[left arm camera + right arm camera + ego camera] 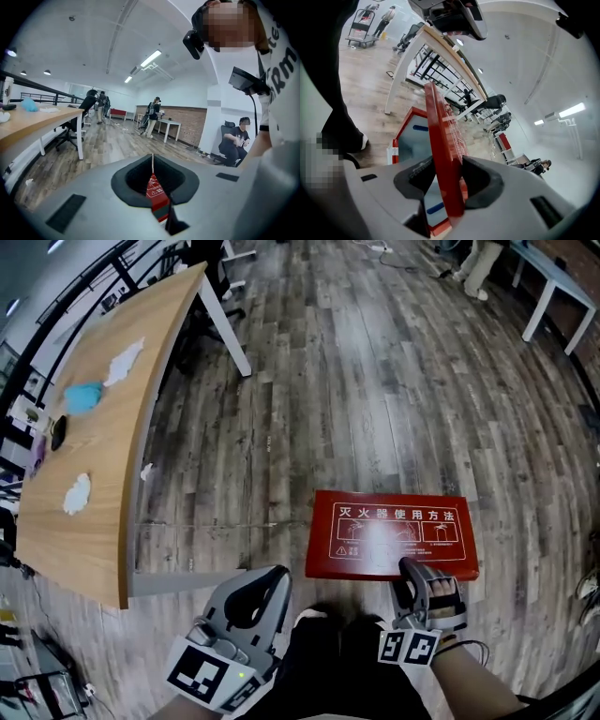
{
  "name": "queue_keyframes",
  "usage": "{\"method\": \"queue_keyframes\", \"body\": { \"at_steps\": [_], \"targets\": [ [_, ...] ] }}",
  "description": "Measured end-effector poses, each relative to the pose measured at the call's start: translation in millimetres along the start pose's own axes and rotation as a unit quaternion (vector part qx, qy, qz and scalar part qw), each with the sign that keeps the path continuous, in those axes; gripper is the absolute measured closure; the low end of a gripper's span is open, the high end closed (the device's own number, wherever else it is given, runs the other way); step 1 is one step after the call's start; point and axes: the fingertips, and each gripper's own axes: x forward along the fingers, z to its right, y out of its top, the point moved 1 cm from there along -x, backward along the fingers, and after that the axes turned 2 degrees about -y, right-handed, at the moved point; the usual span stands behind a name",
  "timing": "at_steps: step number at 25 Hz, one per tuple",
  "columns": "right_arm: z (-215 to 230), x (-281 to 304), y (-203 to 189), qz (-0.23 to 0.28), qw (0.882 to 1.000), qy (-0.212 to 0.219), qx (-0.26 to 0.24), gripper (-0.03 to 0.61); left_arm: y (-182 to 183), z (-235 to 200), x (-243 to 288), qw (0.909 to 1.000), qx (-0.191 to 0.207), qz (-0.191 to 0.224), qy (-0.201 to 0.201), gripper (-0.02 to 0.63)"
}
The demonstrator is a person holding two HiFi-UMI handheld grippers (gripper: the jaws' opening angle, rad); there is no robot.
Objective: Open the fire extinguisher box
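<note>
The red fire extinguisher box (394, 532) lies on the wood floor in front of my feet, with white print on its lid. My right gripper (410, 570) is at the lid's near edge. In the right gripper view the red lid (440, 154) stands on edge between the two jaws of the right gripper (446, 176), whose pads press on both faces. It is lifted off the box body (410, 140), whose pale inside shows beneath. My left gripper (262, 582) hangs at the lower left, apart from the box, shut on nothing. Through the left gripper (152, 161), a strip of the red box (154, 190) shows.
A long wooden table (103, 427) runs along the left, with a blue object (82, 397) and white crumpled pieces (77, 493) on it. Its white leg (228, 324) stands on the floor. Another white table (553, 287) is far right. A seated person (236, 138) is nearby.
</note>
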Motion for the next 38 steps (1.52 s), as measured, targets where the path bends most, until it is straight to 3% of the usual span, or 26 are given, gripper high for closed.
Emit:
{"method": "queue_keyframes", "body": {
  "at_steps": [15, 28, 38],
  "targets": [
    [99.1, 4.7, 26.1, -0.036, 0.999, 0.015, -0.008, 0.44, 76.5, -15.5, -24.7, 0.9997, -0.023, 0.011, 0.005, 0.603],
    [136.5, 27.2, 30.4, -0.107, 0.994, -0.011, 0.008, 0.451, 93.2, -66.9, -35.1, 0.9984, 0.002, 0.006, -0.056, 0.603],
    [155.4, 39.3, 29.1, -0.082, 0.997, -0.008, 0.012, 0.453, 102.4, -71.1, -16.0, 0.9992, -0.004, 0.004, -0.039, 0.603]
  ]
}}
